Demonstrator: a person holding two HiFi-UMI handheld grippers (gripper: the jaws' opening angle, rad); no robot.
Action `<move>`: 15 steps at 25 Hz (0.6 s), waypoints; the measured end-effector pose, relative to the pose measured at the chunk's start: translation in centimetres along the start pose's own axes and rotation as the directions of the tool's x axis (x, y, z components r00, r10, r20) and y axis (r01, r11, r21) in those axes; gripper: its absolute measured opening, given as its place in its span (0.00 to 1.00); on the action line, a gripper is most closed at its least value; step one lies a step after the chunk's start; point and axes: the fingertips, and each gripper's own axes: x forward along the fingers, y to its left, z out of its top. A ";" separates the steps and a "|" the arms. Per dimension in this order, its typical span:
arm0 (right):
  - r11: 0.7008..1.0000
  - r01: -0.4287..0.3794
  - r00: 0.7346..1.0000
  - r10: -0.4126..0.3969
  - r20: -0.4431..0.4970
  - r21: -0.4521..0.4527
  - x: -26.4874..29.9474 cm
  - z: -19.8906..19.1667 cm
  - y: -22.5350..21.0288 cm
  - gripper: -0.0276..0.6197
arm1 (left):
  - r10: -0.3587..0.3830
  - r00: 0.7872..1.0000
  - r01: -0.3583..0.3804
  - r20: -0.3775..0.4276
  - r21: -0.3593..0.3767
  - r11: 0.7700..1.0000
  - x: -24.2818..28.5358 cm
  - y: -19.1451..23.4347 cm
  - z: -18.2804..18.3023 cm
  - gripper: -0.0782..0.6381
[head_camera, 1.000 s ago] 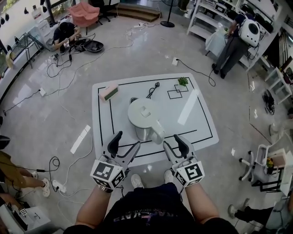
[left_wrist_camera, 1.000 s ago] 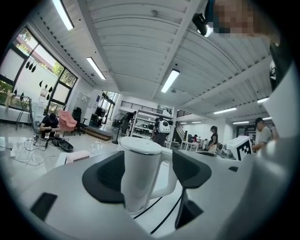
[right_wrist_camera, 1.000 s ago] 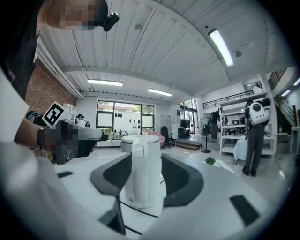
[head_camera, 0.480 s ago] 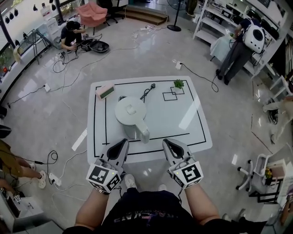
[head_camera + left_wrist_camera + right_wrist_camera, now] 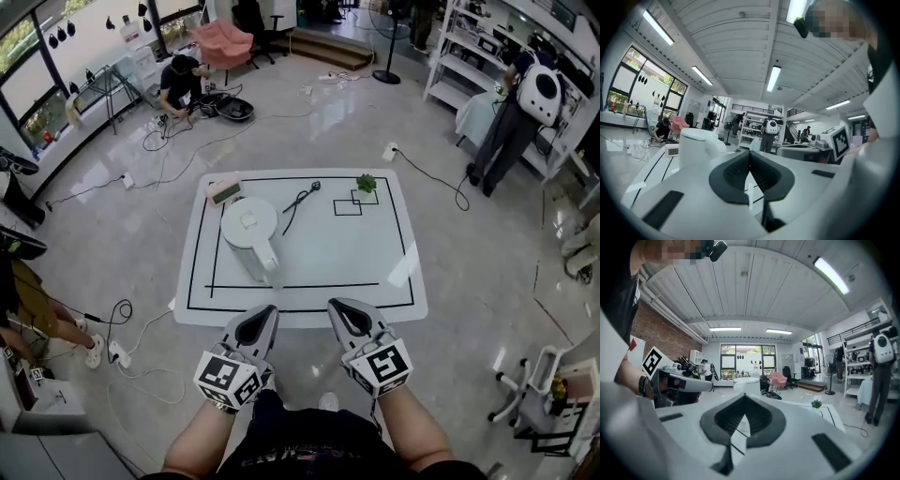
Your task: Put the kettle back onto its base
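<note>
The white kettle (image 5: pixel 249 234) stands upright on the left half of the white table (image 5: pixel 375 272), its handle (image 5: pixel 269 270) towards me. A black cord (image 5: pixel 302 197) runs behind it; I cannot make out the base separately from the kettle. My left gripper (image 5: pixel 266 313) and right gripper (image 5: pixel 340 307) are both shut and empty, side by side before the table's near edge, well apart from the kettle. In the left gripper view the kettle (image 5: pixel 696 145) shows beyond the shut left gripper (image 5: pixel 749 152). In the right gripper view the kettle (image 5: pixel 746 386) is far beyond the shut right gripper (image 5: pixel 744 395).
A small clock (image 5: pixel 225 190) sits at the table's back left and a small green plant (image 5: pixel 366 183) at the back by a black outlined square (image 5: pixel 349 203). Cables (image 5: pixel 141 319) lie on the floor to the left. People are crouched at the back left (image 5: pixel 183 75) and standing by shelves (image 5: pixel 511 122).
Both grippers closed from open and drew back from either side of the kettle's handle to in front of the table edge. The kettle stays on the table.
</note>
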 end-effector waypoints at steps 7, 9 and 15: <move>0.995 -0.099 0.995 0.099 -0.002 0.012 -3.4 -0.9 1.3 0.05 | 0.088 0.996 -0.088 0.026 -0.009 0.996 -2.5 -4.8 -1.4 0.11; 0.991 -0.131 0.991 0.131 0.001 0.008 -4.2 -0.8 2.0 0.05 | 0.115 0.993 -0.115 0.033 -0.002 0.993 -3.5 -5.8 -1.6 0.11; 0.983 -0.184 0.983 0.183 -0.007 -0.017 -5.5 -0.9 4.3 0.05 | 0.168 0.984 -0.169 0.061 0.015 0.986 -6.3 -7.6 -1.3 0.11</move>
